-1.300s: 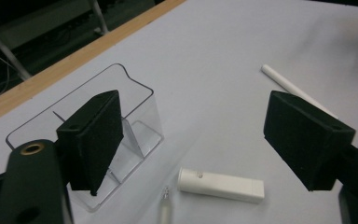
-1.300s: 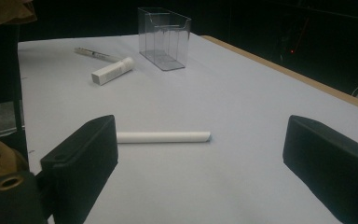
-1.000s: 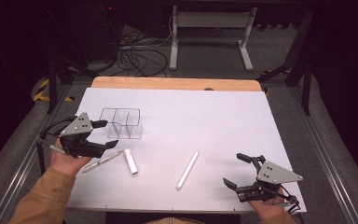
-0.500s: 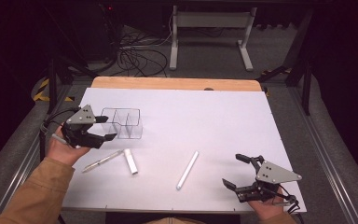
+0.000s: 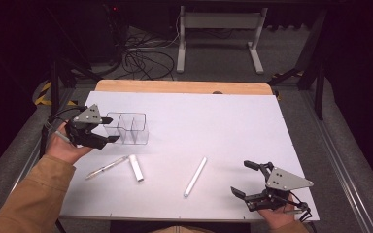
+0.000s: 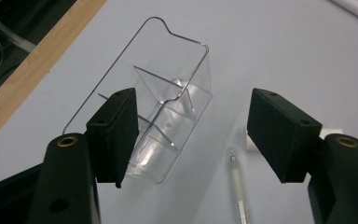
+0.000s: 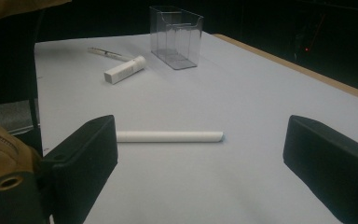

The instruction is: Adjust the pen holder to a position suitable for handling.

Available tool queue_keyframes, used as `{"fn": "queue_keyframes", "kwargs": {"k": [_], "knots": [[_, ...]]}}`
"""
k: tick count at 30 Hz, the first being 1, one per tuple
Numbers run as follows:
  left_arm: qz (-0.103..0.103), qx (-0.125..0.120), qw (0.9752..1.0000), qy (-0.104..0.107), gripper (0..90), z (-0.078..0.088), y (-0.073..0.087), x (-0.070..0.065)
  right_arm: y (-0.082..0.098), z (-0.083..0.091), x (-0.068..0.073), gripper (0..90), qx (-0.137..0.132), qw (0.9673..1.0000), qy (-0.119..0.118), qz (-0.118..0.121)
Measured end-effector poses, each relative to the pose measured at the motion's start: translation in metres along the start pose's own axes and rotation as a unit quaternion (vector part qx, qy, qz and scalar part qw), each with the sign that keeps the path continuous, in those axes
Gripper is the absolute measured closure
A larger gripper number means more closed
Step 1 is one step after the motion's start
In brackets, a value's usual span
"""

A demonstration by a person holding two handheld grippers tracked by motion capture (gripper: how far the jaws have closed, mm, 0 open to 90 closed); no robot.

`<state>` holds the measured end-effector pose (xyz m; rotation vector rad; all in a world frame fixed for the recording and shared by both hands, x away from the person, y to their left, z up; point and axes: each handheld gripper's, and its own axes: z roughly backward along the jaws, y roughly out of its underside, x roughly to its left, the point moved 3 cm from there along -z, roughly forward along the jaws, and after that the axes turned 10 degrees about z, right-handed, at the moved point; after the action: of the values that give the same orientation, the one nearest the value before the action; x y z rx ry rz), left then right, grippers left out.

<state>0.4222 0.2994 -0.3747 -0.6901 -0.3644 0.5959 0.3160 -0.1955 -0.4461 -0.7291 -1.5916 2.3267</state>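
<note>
A clear plastic box with dividers (image 5: 126, 128) (image 6: 168, 107) (image 7: 175, 35) stands at the table's left. My left gripper (image 5: 110, 129) (image 6: 196, 135) hovers at the box's left end, open. Its jaws have just been closing, and the box's near corner lies between them without a pad pressing on it. A clear pen (image 5: 108, 167) (image 6: 237, 186) (image 7: 108, 53) and a short white stick (image 5: 136, 168) (image 7: 125, 69) lie in front of the box. A long white tube (image 5: 195, 176) (image 7: 170, 136) lies mid-table. My right gripper (image 5: 240, 177) (image 7: 200, 158) rests open at the front right, facing the tube.
White paper (image 5: 213, 126) covers the table; a wooden edge (image 5: 175, 86) shows at the far side. Cables and a white stand leg (image 5: 218, 29) lie on the dark floor beyond. A tan sleeve (image 5: 34, 194) enters from the lower left.
The left gripper has moved from beside the pen away from me to the box's left end, and its jaws stand narrower. The right gripper has not moved.
</note>
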Motion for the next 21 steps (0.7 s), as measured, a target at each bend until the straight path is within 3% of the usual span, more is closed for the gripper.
{"fn": "queue_keyframes", "kwargs": {"k": [6, 10, 17, 21], "knots": [[-0.023, 0.039, 0.999, -0.005, 37.8, -0.006, -0.004, 0.008, 0.0, 0.0, 0.0, 10.8, 0.0, 1.0, -0.003, 0.002], [-0.037, 0.069, 0.9969, -0.014, 38.9, -0.011, -0.005, 0.012, 0.0, 0.0, 0.0, 10.8, 0.001, 1.0, -0.004, 0.002], [-0.046, 0.09, 0.9949, -0.005, 42.6, -0.017, -0.006, 0.018, 0.0, 0.0, 0.001, 10.8, 0.001, 1.0, -0.006, 0.004], [-0.042, 0.103, 0.9937, 0.012, 44.3, -0.021, -0.006, 0.023, 0.0, -0.001, 0.001, 10.8, 0.001, 1.0, -0.007, 0.004]]}}
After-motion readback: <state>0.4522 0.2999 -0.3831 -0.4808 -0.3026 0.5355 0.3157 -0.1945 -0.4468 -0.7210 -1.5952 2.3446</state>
